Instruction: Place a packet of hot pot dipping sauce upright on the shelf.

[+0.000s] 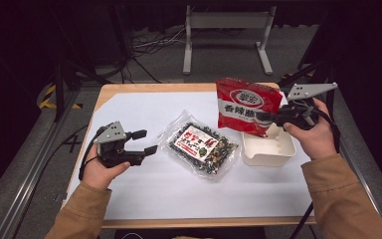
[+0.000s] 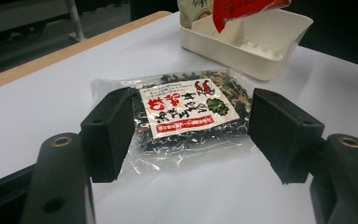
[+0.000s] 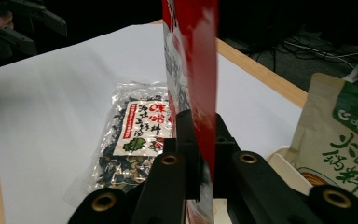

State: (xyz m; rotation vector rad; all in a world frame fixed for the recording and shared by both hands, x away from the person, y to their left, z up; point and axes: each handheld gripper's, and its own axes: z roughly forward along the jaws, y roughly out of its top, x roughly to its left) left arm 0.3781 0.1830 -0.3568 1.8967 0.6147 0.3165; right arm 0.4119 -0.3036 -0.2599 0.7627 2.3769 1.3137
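Right tongs (image 1: pixel 268 118) clamped on glossy red foil snack pouch (image 1: pixel 245 104), held upright over white rectangular plastic tray (image 1: pixel 268 149), a beige pouch (image 3: pixel 340 135) already inside. Left tongs (image 1: pixel 146 142) apart, facing clear seaweed packet (image 1: pixel 201 143) lying flat on bench (image 1: pixel 144 184), seemingly next to pack.

A white-topped table (image 1: pixel 144 194) with a wooden edge carries a seaweed packet (image 1: pixel 201 143) and a white tray (image 1: pixel 268 148).
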